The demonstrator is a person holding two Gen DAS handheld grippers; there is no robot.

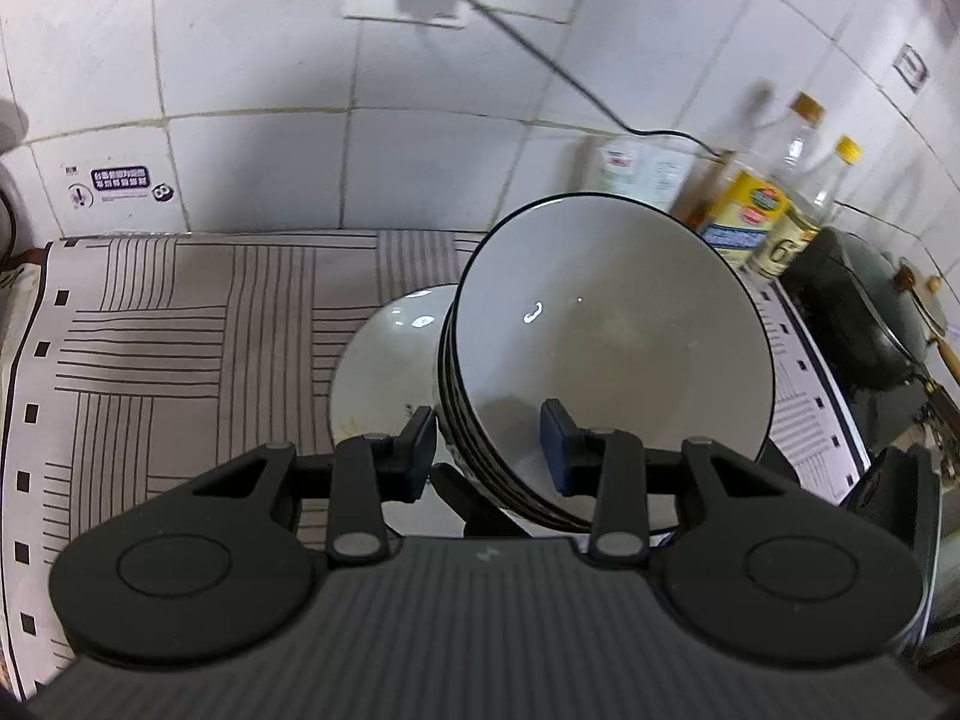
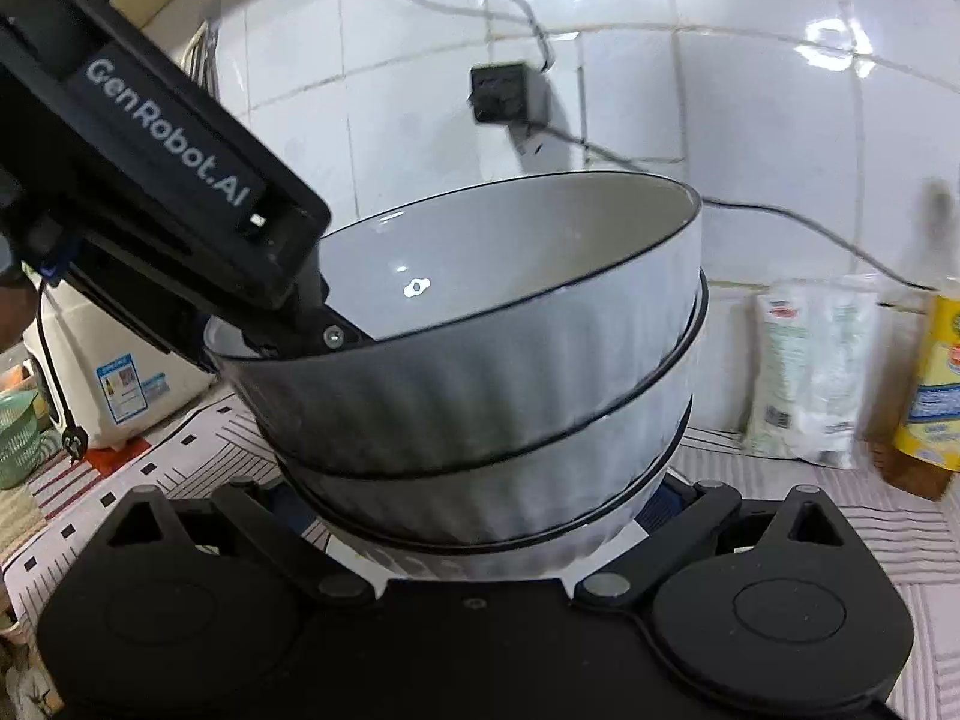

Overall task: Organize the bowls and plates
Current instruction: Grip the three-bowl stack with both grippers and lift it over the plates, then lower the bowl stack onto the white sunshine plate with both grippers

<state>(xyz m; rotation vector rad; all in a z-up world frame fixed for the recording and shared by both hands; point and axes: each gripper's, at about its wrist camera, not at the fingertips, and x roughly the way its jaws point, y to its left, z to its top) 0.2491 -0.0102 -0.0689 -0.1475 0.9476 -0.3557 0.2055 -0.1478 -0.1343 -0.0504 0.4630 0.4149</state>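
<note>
**Two claws on one bowl stack**

Three nested bowls (image 2: pixel 510 384) hang tilted above the counter (image 1: pixel 180 324). The left claw (image 1: pixel 489 450) clamps the stack's rim; the right claw (image 2: pixel 480 516) grips its base. A plate (image 1: pixel 390 360) lies beneath.

A home kitchen: white wall tiles (image 1: pixel 252 60) back a counter (image 1: pixel 150 324) spread with a line-patterned cloth. Beyond the fingers to the right stand oil and sauce bottles (image 1: pixel 774 222) beside a dark lidded wok (image 1: pixel 870 312) (a charger hangs from a wall socket (image 2: pixel 504 93)). Stacked white bowls (image 2: pixel 492 396) confirm it.
</note>
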